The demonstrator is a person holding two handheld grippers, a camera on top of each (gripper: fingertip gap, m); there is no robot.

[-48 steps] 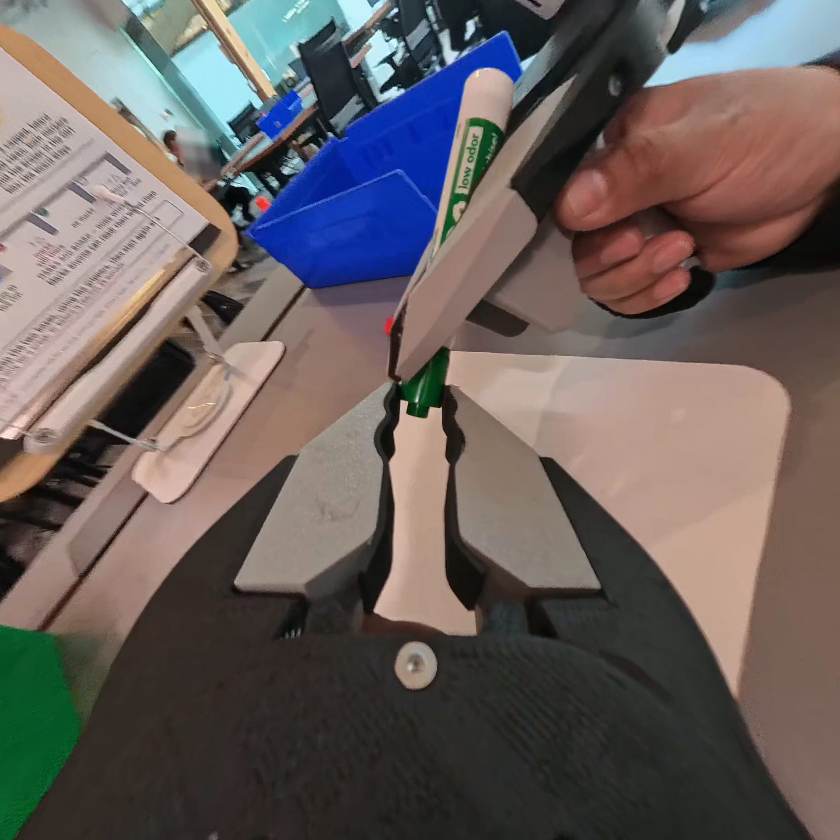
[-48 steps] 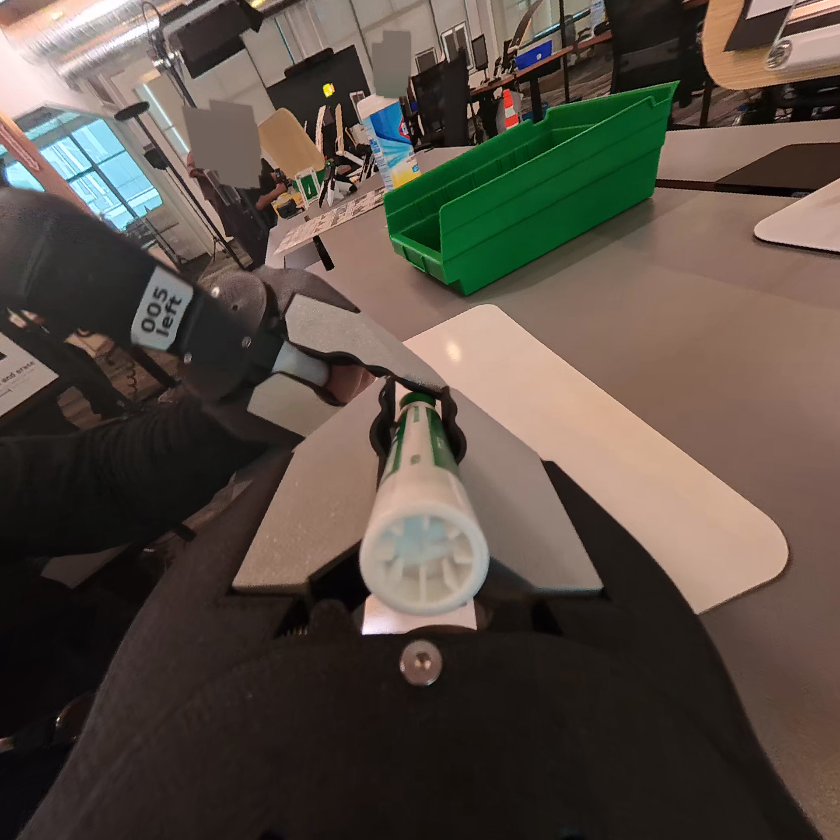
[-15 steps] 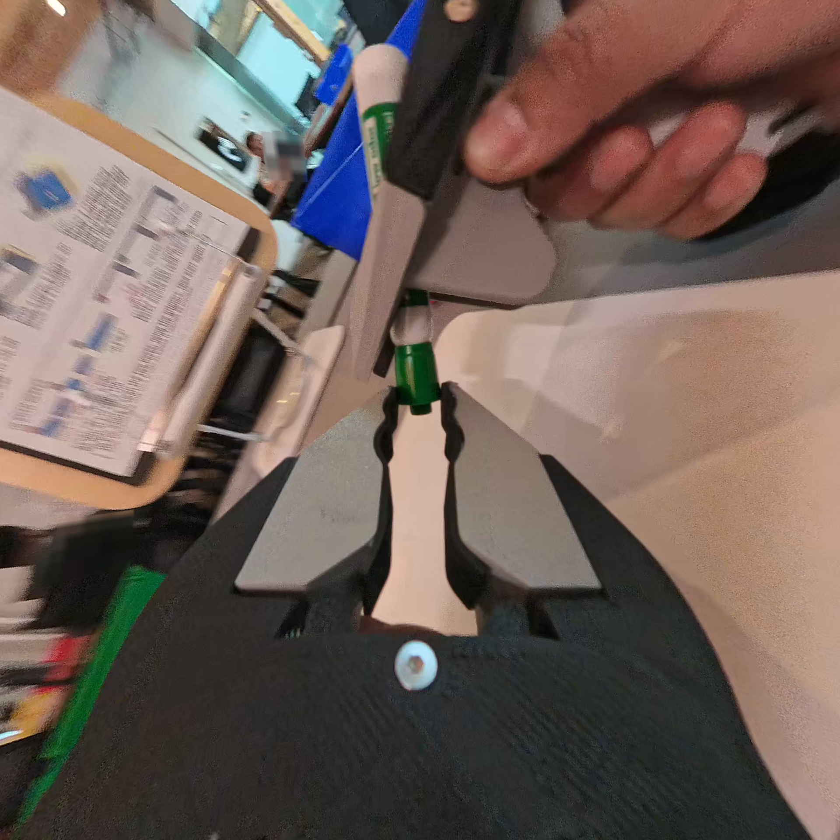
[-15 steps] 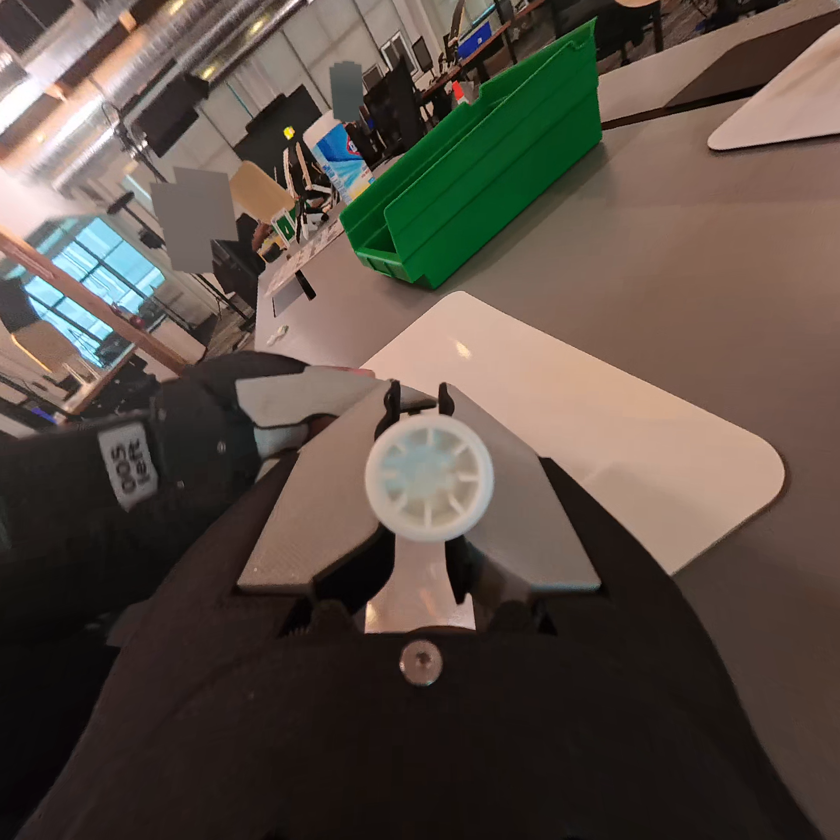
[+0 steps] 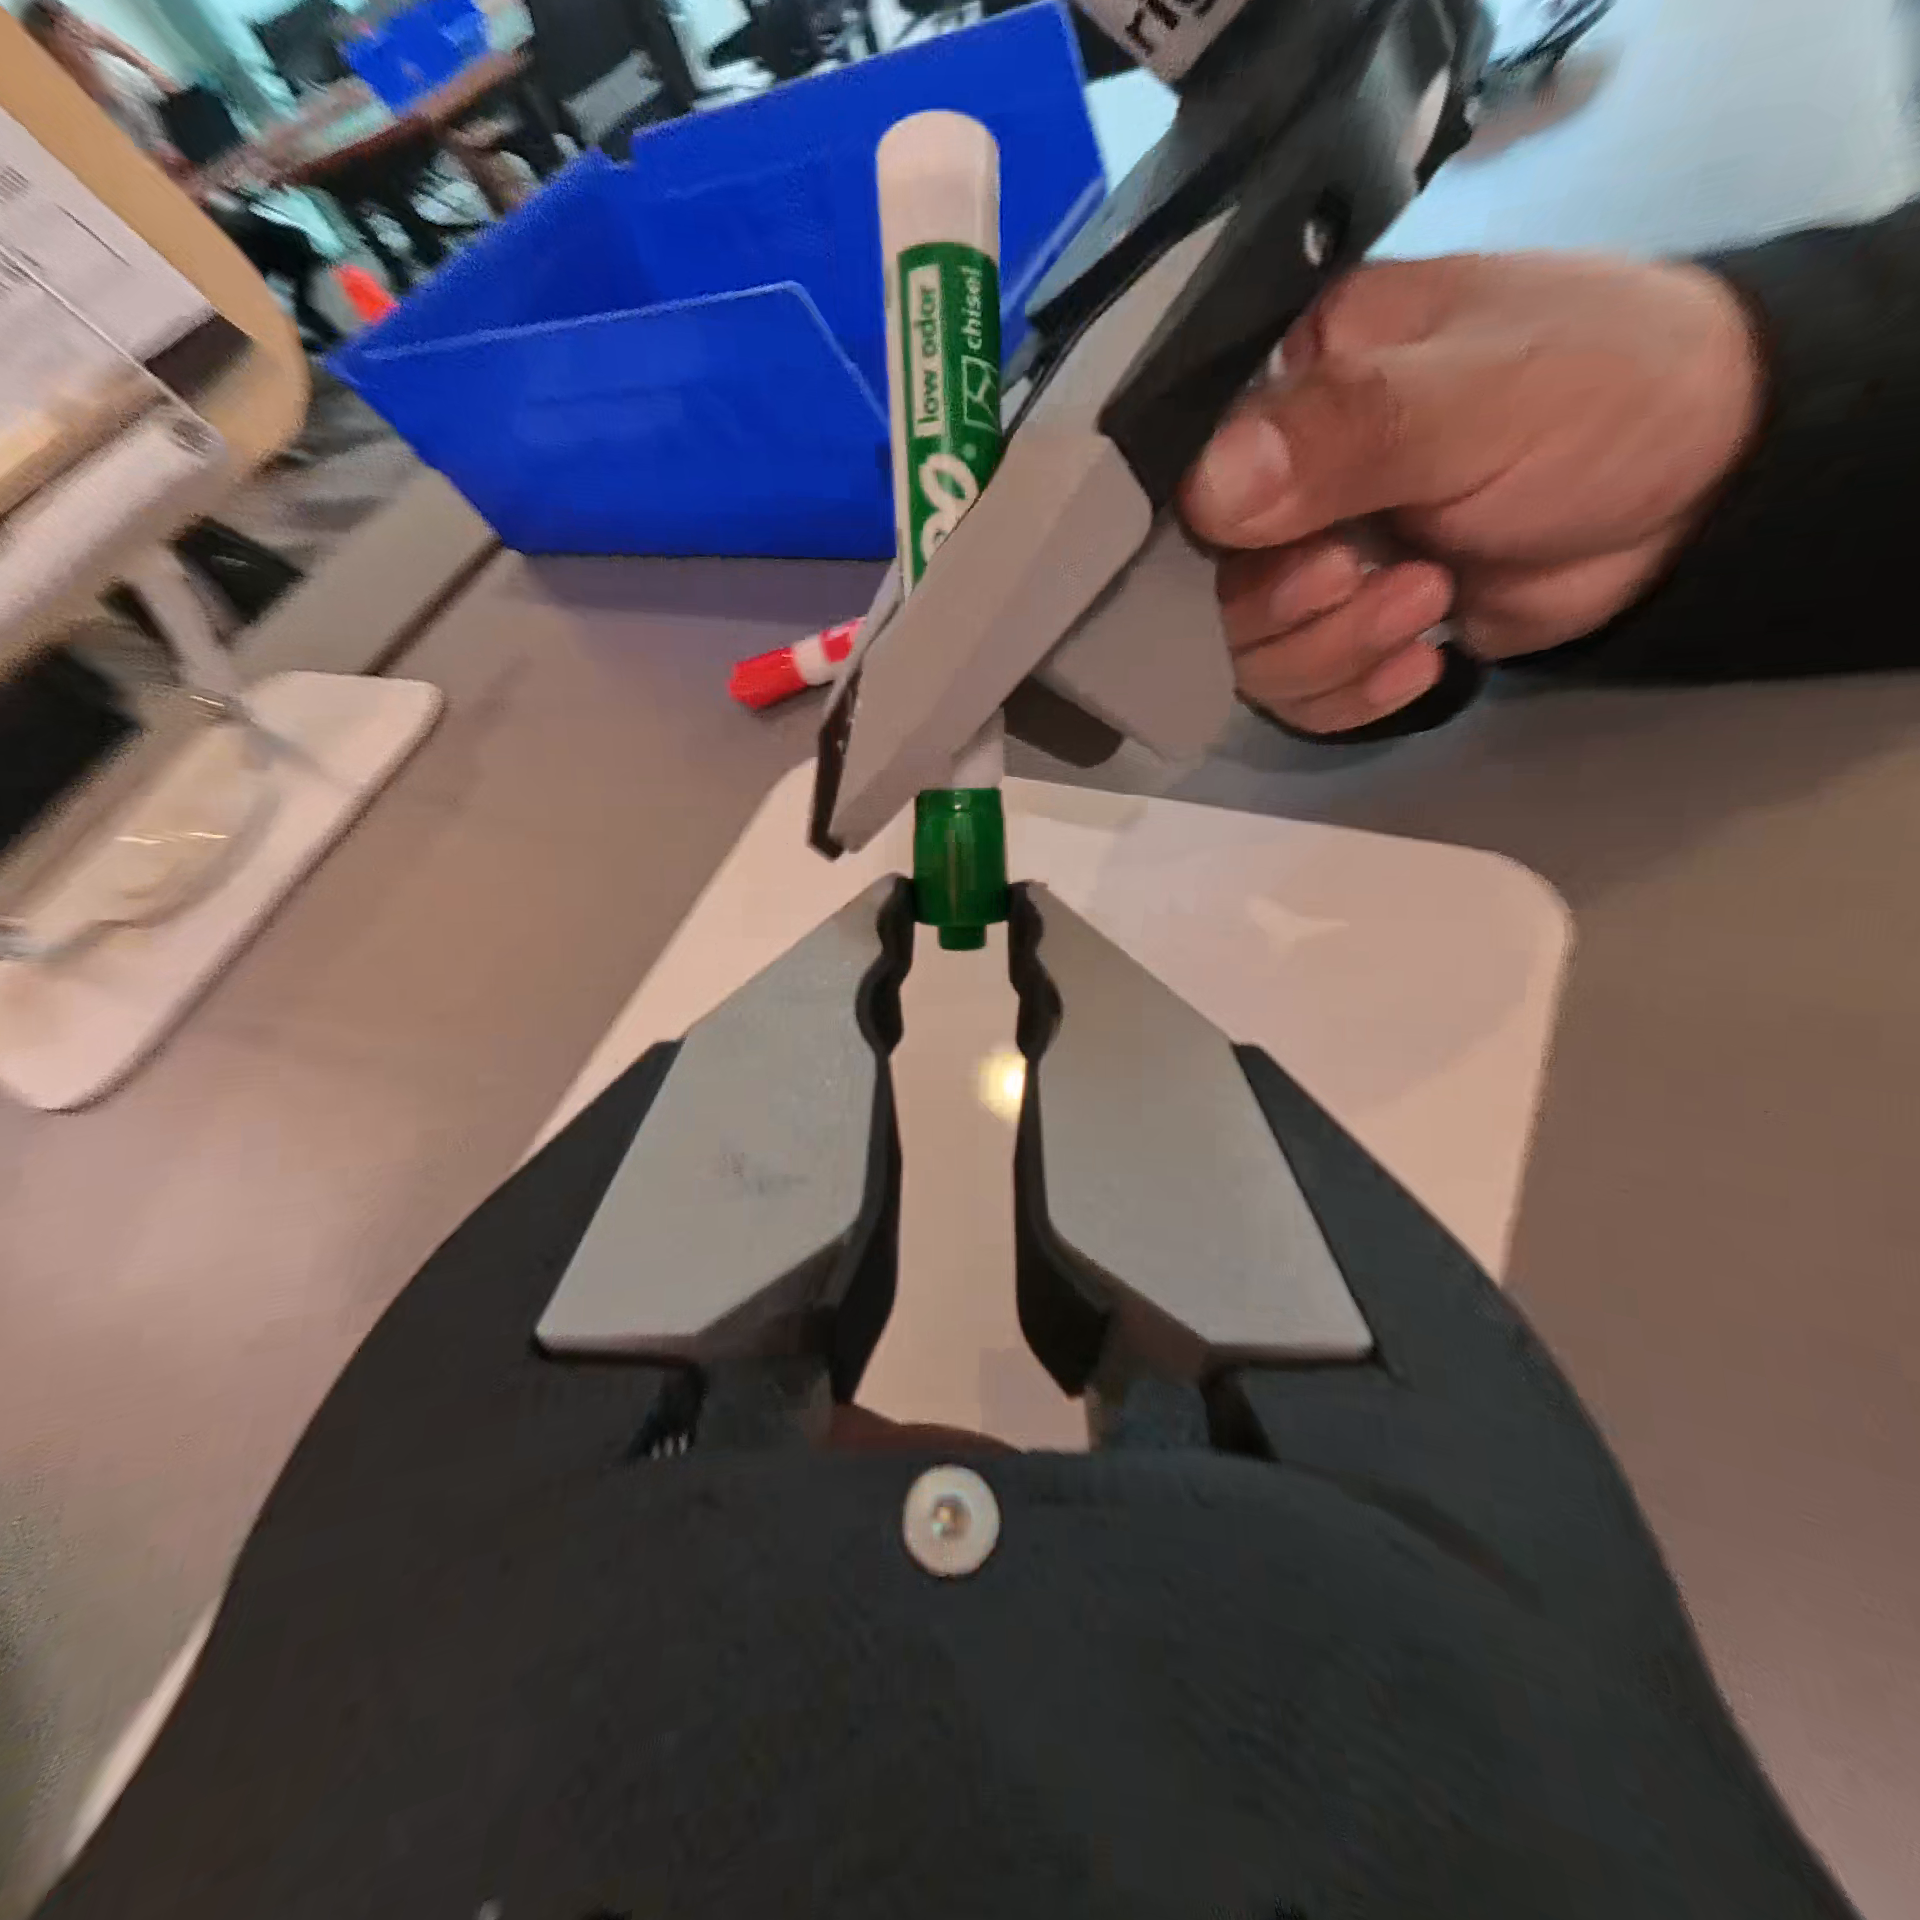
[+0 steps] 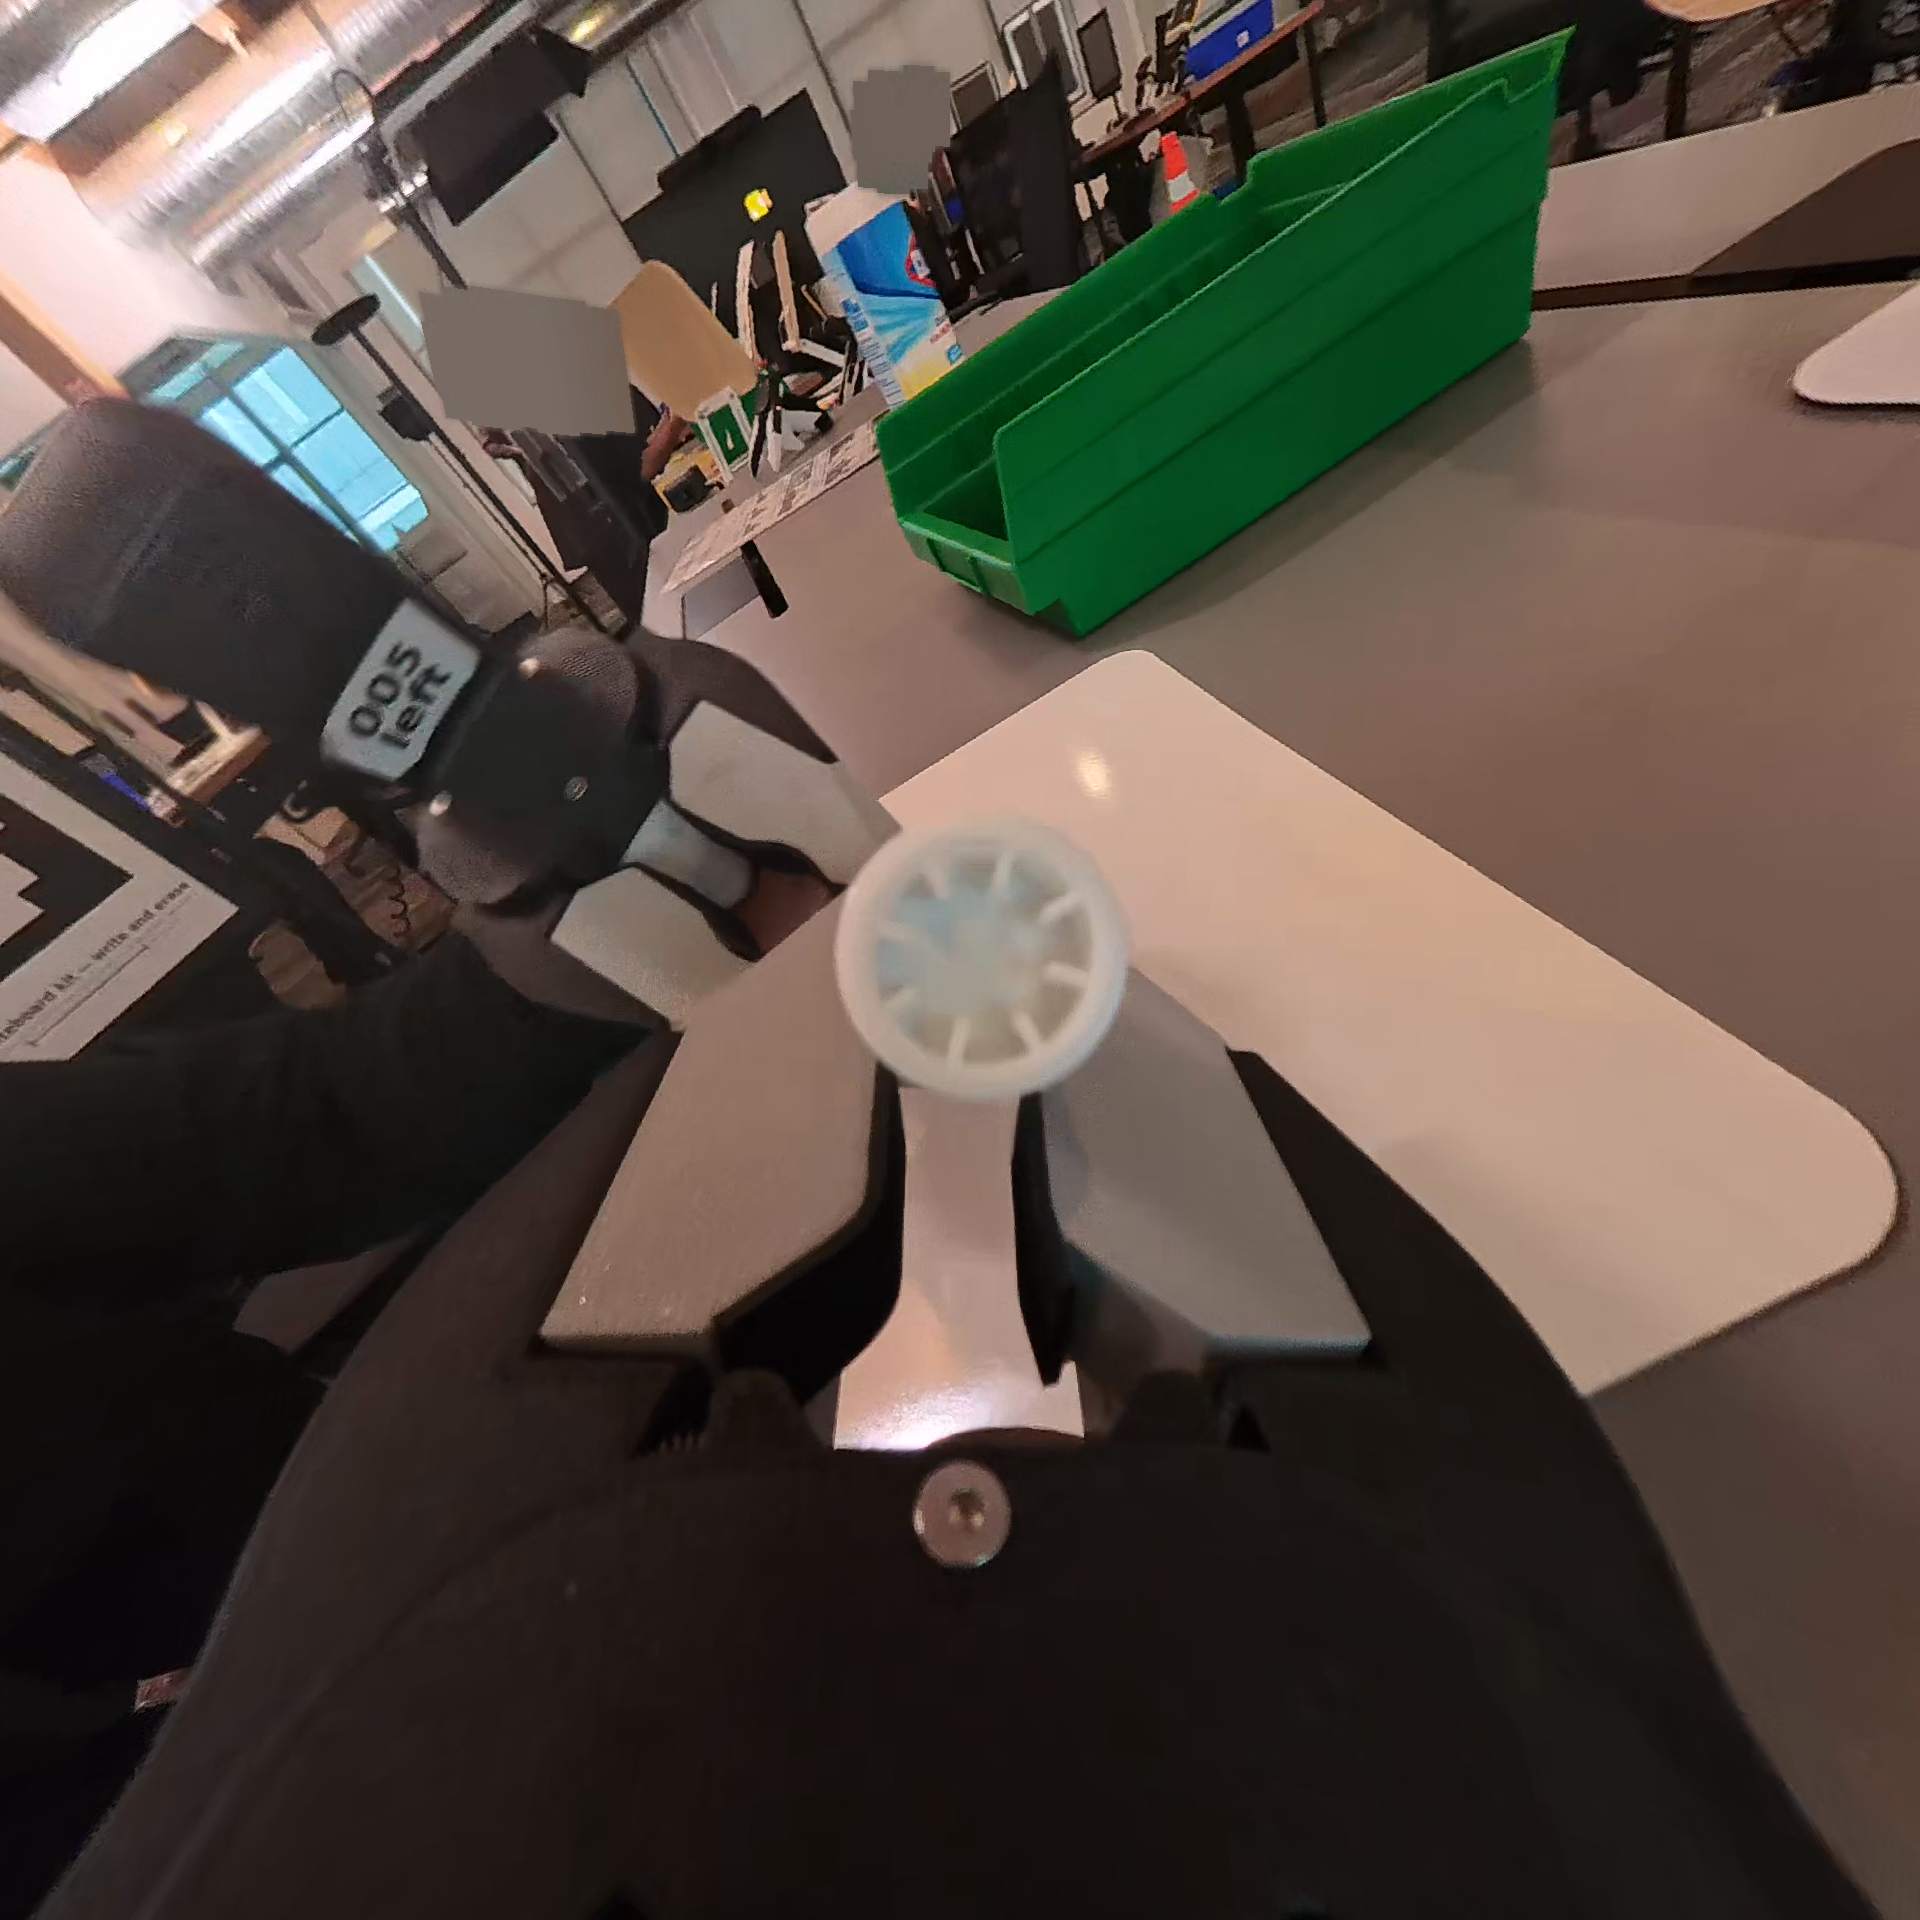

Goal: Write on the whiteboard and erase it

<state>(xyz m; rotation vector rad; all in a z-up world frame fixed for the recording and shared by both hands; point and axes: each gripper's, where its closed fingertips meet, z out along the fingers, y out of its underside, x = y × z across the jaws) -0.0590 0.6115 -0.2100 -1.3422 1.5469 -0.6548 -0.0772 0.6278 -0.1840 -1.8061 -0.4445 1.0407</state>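
Upright, green-labelled marker [image 5: 940, 343] between right gripper [image 5: 904, 790] fingers [image 5: 997, 582].

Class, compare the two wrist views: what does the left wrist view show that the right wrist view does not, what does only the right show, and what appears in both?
Only the left wrist view shows the blue bin, the red marker lying on the table, and the green cap between the left gripper's jaws.

Only the right wrist view shows the green bin and the marker's ribbed white back end.

Both show the green marker held by the right gripper, and the whiteboard on the grey table.
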